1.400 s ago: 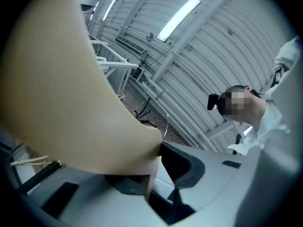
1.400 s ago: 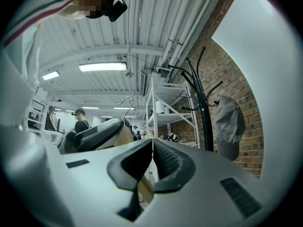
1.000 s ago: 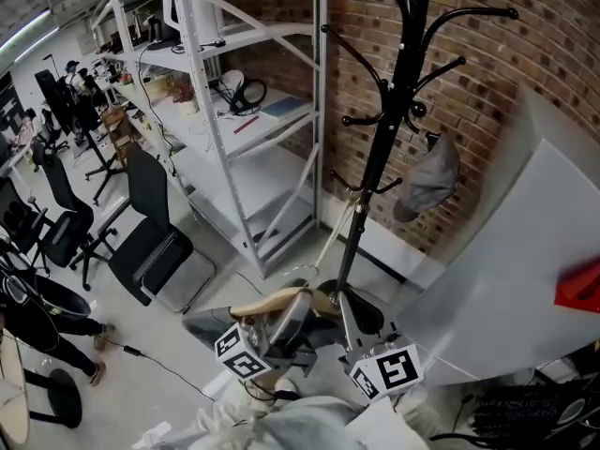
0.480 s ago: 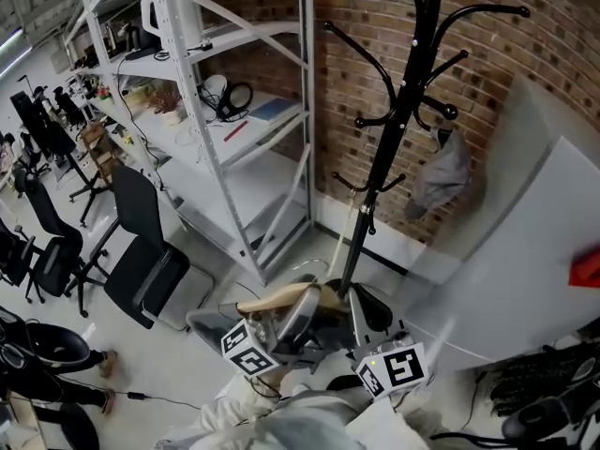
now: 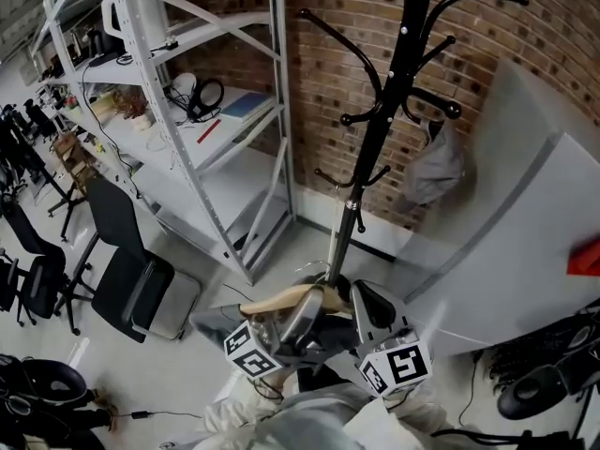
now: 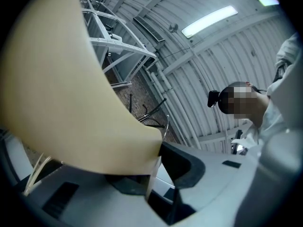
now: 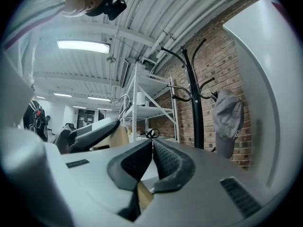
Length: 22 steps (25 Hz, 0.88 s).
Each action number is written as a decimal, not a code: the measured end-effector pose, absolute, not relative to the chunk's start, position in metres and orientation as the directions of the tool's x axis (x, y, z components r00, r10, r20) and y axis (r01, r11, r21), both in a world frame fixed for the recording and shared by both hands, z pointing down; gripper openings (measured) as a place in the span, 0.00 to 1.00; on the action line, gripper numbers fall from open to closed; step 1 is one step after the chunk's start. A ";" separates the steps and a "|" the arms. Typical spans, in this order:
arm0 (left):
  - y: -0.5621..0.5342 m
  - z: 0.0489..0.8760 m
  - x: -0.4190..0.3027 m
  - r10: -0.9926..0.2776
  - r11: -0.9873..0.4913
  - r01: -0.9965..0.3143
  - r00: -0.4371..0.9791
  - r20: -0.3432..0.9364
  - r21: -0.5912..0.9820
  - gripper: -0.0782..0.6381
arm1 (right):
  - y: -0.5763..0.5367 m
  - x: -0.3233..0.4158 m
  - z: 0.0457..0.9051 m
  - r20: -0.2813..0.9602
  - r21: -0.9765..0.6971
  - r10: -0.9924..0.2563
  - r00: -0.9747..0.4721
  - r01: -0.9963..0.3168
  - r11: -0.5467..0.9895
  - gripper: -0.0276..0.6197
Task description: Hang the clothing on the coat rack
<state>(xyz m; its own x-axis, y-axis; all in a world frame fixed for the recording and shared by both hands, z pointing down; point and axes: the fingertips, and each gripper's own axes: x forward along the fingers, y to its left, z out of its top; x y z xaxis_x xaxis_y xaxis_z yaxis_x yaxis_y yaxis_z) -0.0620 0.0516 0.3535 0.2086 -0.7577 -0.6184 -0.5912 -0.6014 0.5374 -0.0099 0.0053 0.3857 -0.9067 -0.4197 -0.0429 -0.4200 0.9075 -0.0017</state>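
Note:
A black coat rack [image 5: 375,129] stands against the brick wall, and a grey cap [image 5: 433,169] hangs on one of its right hooks. My left gripper [image 5: 305,303] is low in the head view, shut on a pale wooden hanger [image 5: 277,300]. In the left gripper view the hanger [image 6: 71,93] fills the left side, clamped between the jaws. Dark grey cloth [image 5: 214,324] shows under the hanger. My right gripper [image 5: 361,298] is just right of it, with jaws shut and pads meeting [image 7: 152,156]. The rack [image 7: 195,103] and cap [image 7: 227,119] stand ahead of it.
A white metal shelving unit [image 5: 202,111] with small items stands left of the rack. Black office chairs [image 5: 131,270] stand on the floor at the left. A large grey panel [image 5: 525,232] leans at the right, and a red thing [image 5: 586,256] shows at the edge.
The view has swung: the shelving and chairs slid left and the rack sits slightly further left. Both grippers keep their pose, and the hanger stays in the left one.

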 end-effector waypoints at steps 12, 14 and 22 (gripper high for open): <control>-0.009 0.355 -0.092 -0.737 -0.654 -0.522 0.277 -0.617 0.547 0.25 | -0.058 -0.043 0.391 -0.037 -0.008 -0.492 -0.870 -0.493 0.870 0.08; -0.023 0.353 -0.100 -0.731 -0.663 -0.517 0.292 -0.616 0.542 0.25 | -0.072 -0.051 0.389 -0.042 -0.010 -0.504 -0.863 -0.504 0.864 0.08; -0.085 0.351 -0.117 -0.713 -0.691 -0.492 0.343 -0.611 0.530 0.25 | -0.132 -0.075 0.387 -0.043 0.007 -0.531 -0.846 -0.532 0.847 0.08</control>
